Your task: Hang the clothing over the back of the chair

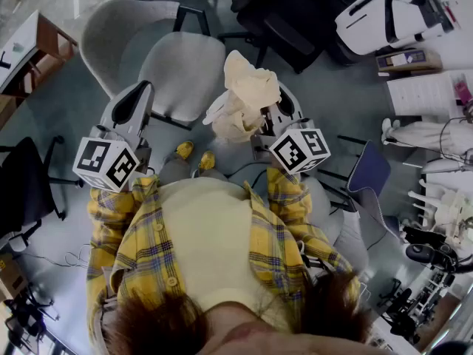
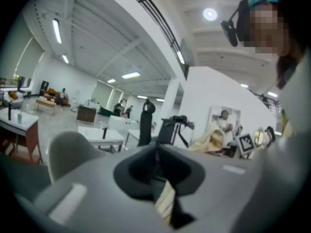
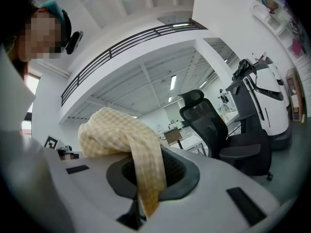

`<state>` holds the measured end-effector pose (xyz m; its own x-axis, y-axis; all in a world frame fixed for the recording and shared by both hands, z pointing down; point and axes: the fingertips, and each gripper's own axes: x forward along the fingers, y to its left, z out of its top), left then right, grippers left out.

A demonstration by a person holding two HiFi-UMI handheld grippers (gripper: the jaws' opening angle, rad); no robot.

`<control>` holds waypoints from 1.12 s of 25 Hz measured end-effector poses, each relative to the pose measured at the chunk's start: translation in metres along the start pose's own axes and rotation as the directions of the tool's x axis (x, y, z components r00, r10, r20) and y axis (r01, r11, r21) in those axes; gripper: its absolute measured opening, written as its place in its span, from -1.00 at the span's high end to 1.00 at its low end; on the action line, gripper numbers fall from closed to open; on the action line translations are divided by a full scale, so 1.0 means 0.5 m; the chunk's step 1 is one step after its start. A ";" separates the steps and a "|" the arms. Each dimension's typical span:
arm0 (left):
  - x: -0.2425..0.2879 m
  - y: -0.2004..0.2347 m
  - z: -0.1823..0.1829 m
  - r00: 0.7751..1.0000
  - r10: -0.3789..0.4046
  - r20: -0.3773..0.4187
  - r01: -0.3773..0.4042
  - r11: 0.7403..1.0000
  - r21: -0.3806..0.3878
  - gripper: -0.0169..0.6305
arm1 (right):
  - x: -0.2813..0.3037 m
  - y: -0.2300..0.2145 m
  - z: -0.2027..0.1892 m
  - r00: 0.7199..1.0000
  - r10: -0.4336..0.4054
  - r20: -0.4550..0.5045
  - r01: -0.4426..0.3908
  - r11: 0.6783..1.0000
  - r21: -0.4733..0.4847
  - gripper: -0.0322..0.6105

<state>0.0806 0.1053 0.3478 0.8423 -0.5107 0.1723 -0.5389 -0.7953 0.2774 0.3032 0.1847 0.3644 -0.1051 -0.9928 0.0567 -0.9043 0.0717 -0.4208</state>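
Observation:
My right gripper [image 1: 272, 103] is shut on a cream checked piece of clothing [image 1: 244, 95], bunched up and held above the floor. In the right gripper view the clothing [image 3: 116, 130] lies heaped over the jaws, with a strip of it pinched between the pads of the gripper [image 3: 146, 176]. The grey chair [image 1: 181, 69] stands just beyond both grippers, its back [image 1: 118, 32] at the upper left. My left gripper [image 1: 145, 89] hangs over the chair's near edge with its jaws together. In its own view the left gripper [image 2: 156, 161] shows a thin cream strip low between the jaws; I cannot tell what it is.
A black office chair [image 1: 284, 21] and a white machine [image 1: 392, 13] stand behind the grey chair. A wooden desk [image 1: 29, 46] and a black chair [image 1: 26, 176] are at the left. A blue chair [image 1: 369, 172] and cluttered stands are at the right.

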 end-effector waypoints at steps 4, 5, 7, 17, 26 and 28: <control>-0.007 -0.024 -0.012 1.000 -0.004 -0.007 0.004 1.000 0.016 0.86 | -0.015 -0.002 0.001 1.000 0.011 0.004 -0.011 1.000 -0.008 0.78; -0.008 -0.028 -0.016 1.000 -0.004 -0.010 0.004 1.000 0.018 0.86 | -0.017 -0.003 -0.001 1.000 0.010 0.004 -0.010 1.000 -0.008 0.78; -0.008 -0.035 -0.024 1.000 -0.003 -0.013 0.003 1.000 0.019 0.86 | -0.019 -0.009 -0.005 1.000 0.008 0.001 -0.008 1.000 -0.004 0.78; 0.023 -0.084 -0.034 1.000 -0.029 -0.008 0.029 0.999 0.024 0.86 | -0.044 -0.024 0.017 1.000 0.019 0.004 -0.018 0.999 -0.040 0.78; 0.043 -0.078 -0.034 1.000 -0.003 -0.013 0.003 1.000 0.018 0.86 | -0.019 -0.029 0.050 0.998 0.066 0.023 -0.066 0.997 -0.029 0.78; 0.040 -0.066 -0.034 1.000 0.013 -0.012 -0.013 1.000 0.013 0.86 | -0.006 -0.023 0.055 0.996 0.081 0.022 -0.081 0.996 -0.027 0.78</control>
<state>0.1152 0.1269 0.3580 0.8351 -0.5173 0.1871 -0.5500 -0.7926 0.2632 0.3250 0.1843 0.3443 -0.1691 -0.9856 0.0022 -0.9036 0.1541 -0.3997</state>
